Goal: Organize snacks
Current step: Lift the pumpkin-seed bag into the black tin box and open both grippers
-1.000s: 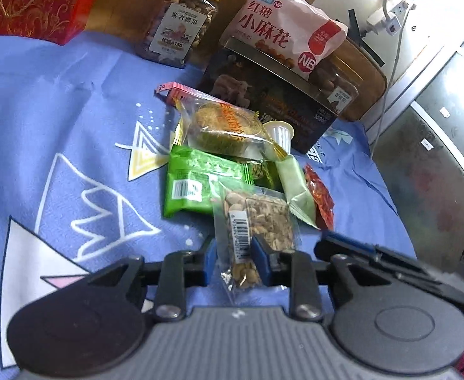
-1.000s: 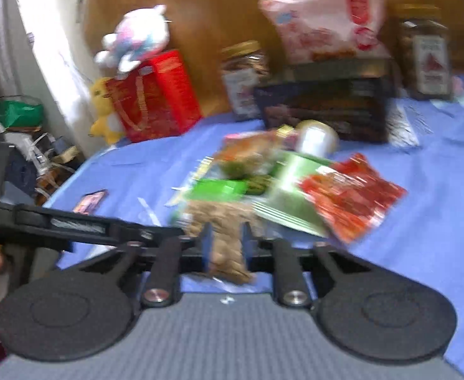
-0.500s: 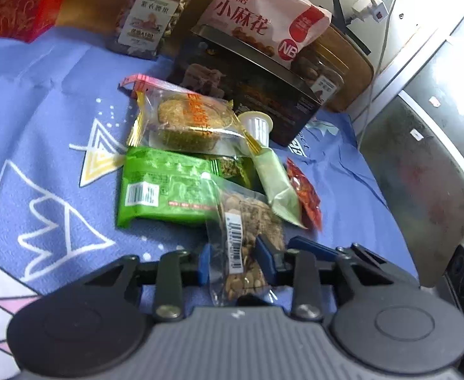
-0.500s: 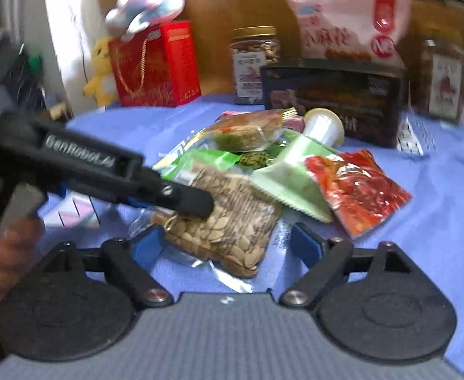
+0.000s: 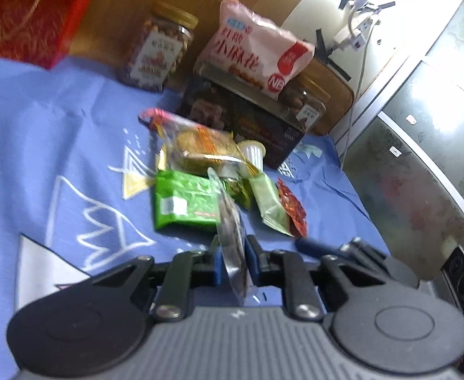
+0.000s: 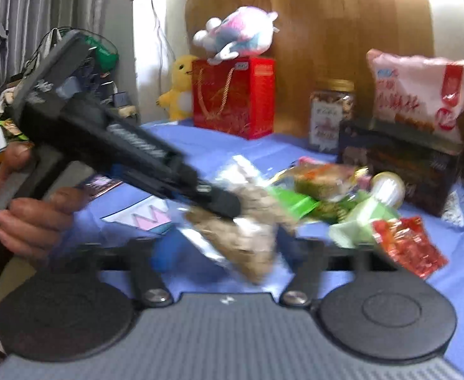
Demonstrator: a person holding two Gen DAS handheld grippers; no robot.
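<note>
Left wrist view: left gripper [image 5: 233, 264] has just closed, clamped on the seed packet [image 5: 230, 237], held edge-on, snack pile [image 5: 213, 183] ahead.
Right wrist view: right gripper [image 6: 232, 250] spread wide, the packet between, unpinched.

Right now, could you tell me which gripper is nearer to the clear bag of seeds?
Left. The left gripper is shut on the seed bag; the right gripper is open just below it, not gripping.

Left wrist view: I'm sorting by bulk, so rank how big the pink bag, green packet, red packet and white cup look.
1. pink bag
2. green packet
3. red packet and white cup look alike; the red one lies nearer the camera, so unranked.
</note>
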